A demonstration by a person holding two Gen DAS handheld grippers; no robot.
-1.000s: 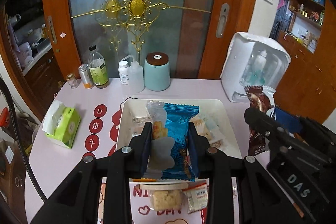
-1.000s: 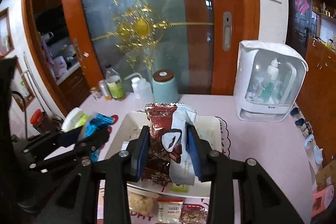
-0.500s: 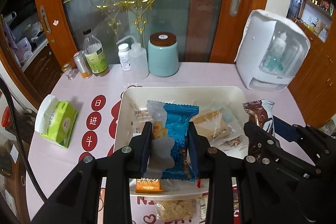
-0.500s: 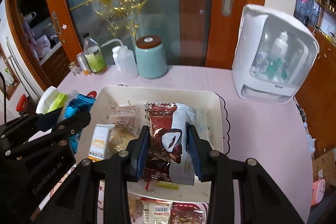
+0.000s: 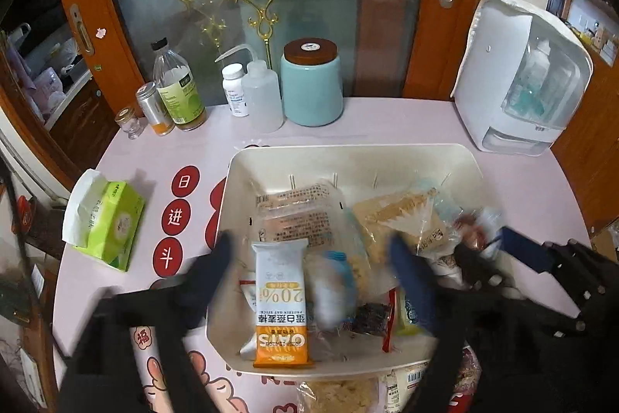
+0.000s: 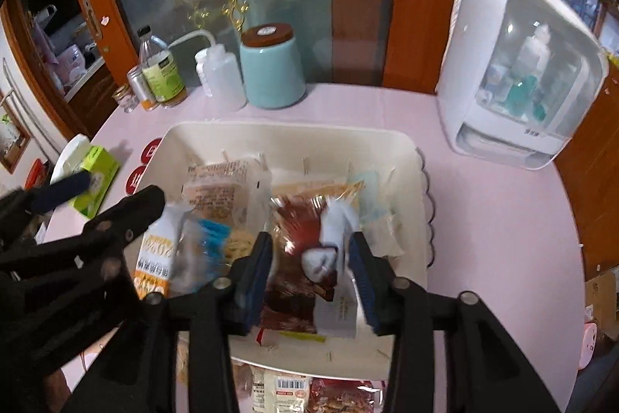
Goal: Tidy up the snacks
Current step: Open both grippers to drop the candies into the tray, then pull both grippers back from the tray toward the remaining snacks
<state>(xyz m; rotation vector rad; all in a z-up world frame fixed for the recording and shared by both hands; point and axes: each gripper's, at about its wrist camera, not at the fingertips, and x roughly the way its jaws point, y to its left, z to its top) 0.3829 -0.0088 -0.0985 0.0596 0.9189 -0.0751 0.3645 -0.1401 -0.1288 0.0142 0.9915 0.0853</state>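
A: Snacks all sitting in the cream bin [image 5: 247, 165], blue packet [image 5: 336, 281] too?
B: yep, left gripper [image 5: 309, 258] spread wide over it, right gripper [image 6: 311, 269] fingers parted around the red packet [image 6: 294, 239]

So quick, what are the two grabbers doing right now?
Left gripper: open, with the blue snack packet loose between its fingers.
Right gripper: open around the red-brown snack packet.

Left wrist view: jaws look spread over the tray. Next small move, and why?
Probably lift the left gripper straight up, out of the tray. Its jaws are wide apart and the blue packet lies loose among the snacks inside, so that drop looks done. More packets wait on the table before the tray's near rim.
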